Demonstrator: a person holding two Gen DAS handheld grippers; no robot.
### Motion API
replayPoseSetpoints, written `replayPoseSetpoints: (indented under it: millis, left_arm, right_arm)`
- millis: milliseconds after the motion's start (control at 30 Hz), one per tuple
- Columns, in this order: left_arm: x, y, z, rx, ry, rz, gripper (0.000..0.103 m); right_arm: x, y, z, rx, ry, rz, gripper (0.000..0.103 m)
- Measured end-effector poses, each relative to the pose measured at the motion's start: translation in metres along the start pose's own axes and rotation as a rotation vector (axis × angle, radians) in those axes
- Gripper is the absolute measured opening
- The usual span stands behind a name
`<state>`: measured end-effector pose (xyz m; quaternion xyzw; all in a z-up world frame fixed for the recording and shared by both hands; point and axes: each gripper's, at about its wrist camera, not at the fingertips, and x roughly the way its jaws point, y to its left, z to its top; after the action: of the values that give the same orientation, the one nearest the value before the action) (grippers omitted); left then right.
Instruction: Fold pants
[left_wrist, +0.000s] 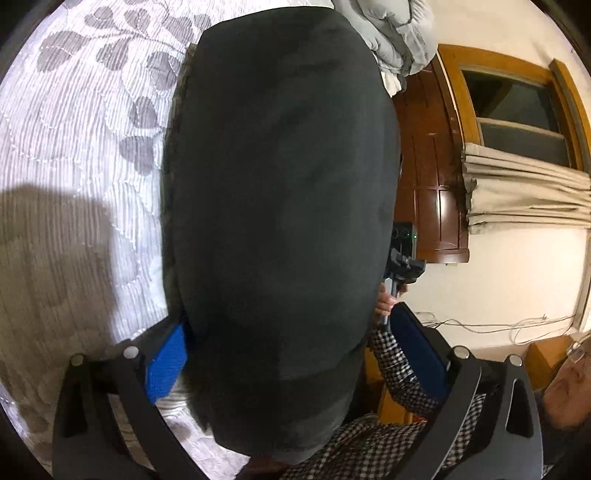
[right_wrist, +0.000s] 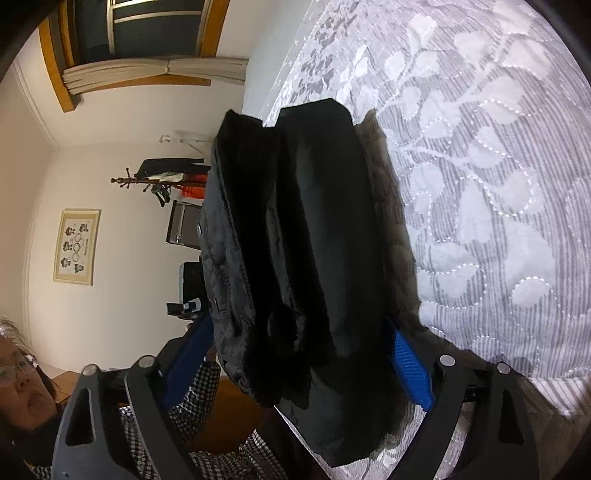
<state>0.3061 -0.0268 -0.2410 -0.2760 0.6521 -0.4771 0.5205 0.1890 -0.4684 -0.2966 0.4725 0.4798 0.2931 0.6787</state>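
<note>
The black pants hang folded between the blue-padded fingers of my left gripper, which is shut on them, and they fill the middle of the left wrist view. In the right wrist view the pants show as several thick folded layers with a fleecy lining. My right gripper is shut on them too, one blue pad on each side. Both views are turned sideways, and the pants are held just above the bed. The other gripper shows beyond the pants.
The bed has a grey-and-white leaf-patterned quilt. A grey duvet is bunched at its far end. A person in a checked shirt holds the grippers. A wooden headboard, a window with curtains and a coat rack stand around.
</note>
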Motion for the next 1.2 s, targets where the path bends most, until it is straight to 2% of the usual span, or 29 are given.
replayPoseSetpoints:
  millis: [133,300,433,500,567,800,867,933,1067,1200]
  left_arm:
    - [0.004,0.001,0.000,-0.019,0.010,-0.037,0.100]
    - [0.014,0.003,0.001,-0.016,0.031,0.031,0.100]
    - [0.020,-0.005,0.000,0.009,0.029,0.063,0.099]
    - [0.019,-0.004,0.000,0.003,0.015,0.051,0.099]
    - [0.013,0.005,-0.002,-0.025,0.000,0.040,0.087]
    - [0.005,0.017,-0.007,-0.073,-0.028,0.042,0.064]
    - [0.002,0.018,-0.009,-0.073,-0.037,0.043,0.054]
    - [-0.002,0.018,-0.010,-0.079,-0.047,0.031,0.047]
    - [-0.012,0.022,-0.016,-0.071,-0.077,0.020,0.039]
    - [-0.019,0.013,-0.021,-0.029,-0.111,0.013,0.037]
  right_arm:
    - [0.006,0.001,0.004,-0.012,-0.002,-0.001,0.092]
    - [0.017,0.002,0.008,-0.027,0.020,-0.037,0.092]
    - [0.022,0.010,0.007,-0.063,0.021,-0.106,0.076]
    - [0.017,0.009,0.008,-0.061,0.014,-0.108,0.070]
    - [0.013,0.008,0.007,-0.049,0.003,-0.102,0.065]
    - [0.004,0.014,-0.003,-0.092,-0.042,-0.126,0.054]
    - [0.008,0.026,-0.007,-0.105,-0.050,-0.136,0.050]
    - [0.008,0.033,-0.010,-0.120,-0.057,-0.144,0.047]
    - [0.008,0.050,-0.012,-0.139,-0.076,-0.167,0.044]
    - [0.003,0.061,-0.018,-0.154,-0.097,-0.183,0.041]
